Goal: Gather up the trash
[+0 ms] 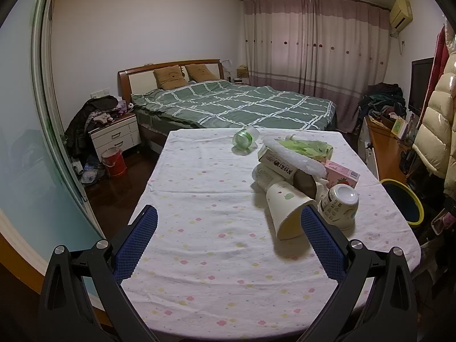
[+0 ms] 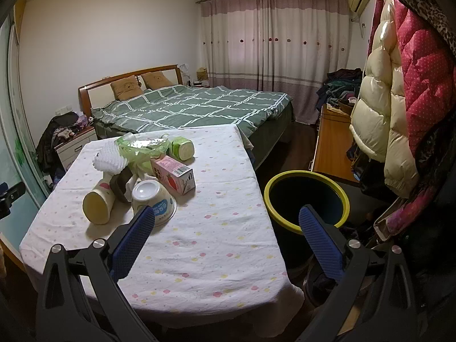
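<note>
Two grippers, both spread wide, gripping nothing. Left gripper above the dotted tablecloth, its right pad just before a tipped paper cup. Rightward: an upturned bowl, a pink carton, white foam netting, a green bottle apart at the far edge. Right gripper over the table's right edge; yellow-rimmed bin beside the table, behind its right pad.

White worktop cloth dotted pink and yellow; pink carton with a red strawberry; dark bin rimmed yellow-green; green bed quilt checked white; blue-padded fingers.
</note>
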### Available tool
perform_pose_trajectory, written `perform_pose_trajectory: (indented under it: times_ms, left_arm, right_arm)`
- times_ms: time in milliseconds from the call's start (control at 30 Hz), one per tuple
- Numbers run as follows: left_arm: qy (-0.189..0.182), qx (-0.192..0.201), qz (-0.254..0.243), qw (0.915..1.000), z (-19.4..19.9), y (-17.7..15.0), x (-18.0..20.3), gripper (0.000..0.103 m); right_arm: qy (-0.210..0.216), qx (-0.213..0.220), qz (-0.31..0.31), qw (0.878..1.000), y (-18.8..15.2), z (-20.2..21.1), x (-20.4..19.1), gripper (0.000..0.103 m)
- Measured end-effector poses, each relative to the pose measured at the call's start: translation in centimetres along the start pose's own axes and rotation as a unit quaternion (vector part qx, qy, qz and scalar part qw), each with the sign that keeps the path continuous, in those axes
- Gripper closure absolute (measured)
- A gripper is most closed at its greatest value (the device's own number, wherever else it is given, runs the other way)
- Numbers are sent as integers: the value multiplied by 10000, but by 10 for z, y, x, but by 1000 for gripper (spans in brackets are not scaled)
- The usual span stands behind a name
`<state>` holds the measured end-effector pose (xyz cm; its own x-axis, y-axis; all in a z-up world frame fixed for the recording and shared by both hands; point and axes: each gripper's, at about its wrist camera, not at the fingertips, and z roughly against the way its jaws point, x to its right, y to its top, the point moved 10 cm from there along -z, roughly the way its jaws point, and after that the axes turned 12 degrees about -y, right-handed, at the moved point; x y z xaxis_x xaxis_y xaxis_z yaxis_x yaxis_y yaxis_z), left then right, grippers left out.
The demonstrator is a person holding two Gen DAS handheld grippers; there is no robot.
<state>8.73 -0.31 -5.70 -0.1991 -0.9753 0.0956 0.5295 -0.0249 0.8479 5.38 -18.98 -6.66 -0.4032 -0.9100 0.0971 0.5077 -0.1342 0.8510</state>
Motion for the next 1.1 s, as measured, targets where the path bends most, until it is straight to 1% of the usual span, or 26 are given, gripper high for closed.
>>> perform_pose_trajectory:
  times_ms: [433, 1100]
  left_arm:
    - [-23, 1, -20, 10000, 3, 4, 4, 4]
    - [-38, -29, -22, 10000, 0, 2, 5, 4]
  right_arm:
    - [11, -14, -42, 10000, 2, -3, 3, 6]
    - [-14, -79, -69, 9999, -2, -7, 3, 6]
